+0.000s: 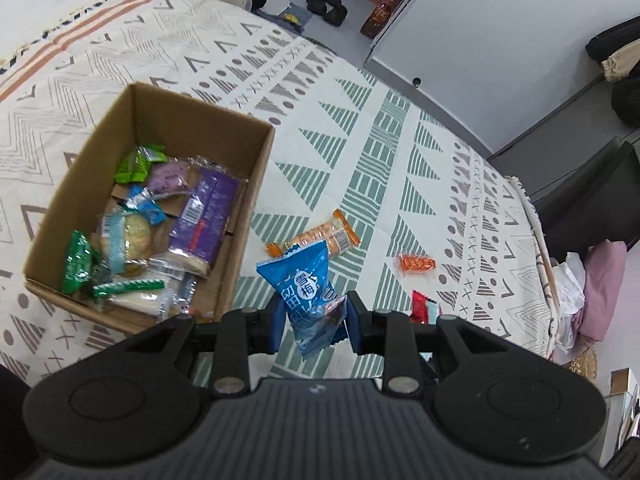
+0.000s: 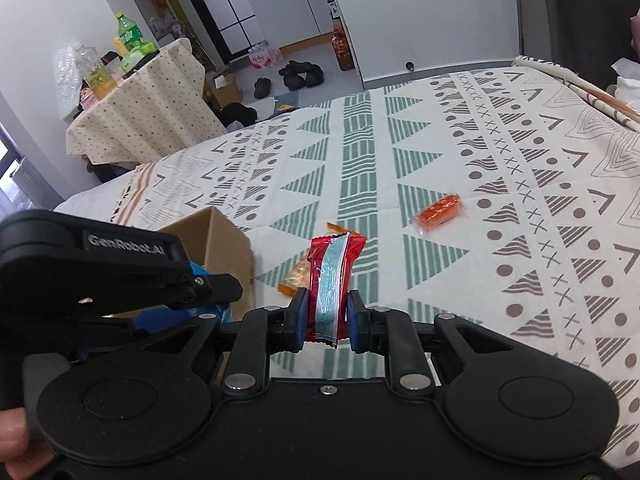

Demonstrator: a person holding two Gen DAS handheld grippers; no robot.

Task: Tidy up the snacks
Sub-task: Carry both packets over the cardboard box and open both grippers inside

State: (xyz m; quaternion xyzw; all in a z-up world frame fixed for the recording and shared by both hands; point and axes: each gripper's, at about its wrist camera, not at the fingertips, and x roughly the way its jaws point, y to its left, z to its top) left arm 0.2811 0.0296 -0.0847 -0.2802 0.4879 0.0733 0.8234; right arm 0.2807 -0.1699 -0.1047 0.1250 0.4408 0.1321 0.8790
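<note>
Patterned bedspread (image 2: 500,152), blue snack packet (image 1: 308,292) in left claw (image 1: 314,320); red-and-pale-blue striped packet (image 2: 332,276) in right claw (image 2: 327,320)

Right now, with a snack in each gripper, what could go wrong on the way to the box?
1. The left gripper pinches only the lower end of the blue pouch, so it could slip out.
2. The right gripper, holding the red packet, sits close beside the left gripper; they could bump over the cardboard box.
3. The box already looks crowded, so drops may snag the rim.
</note>
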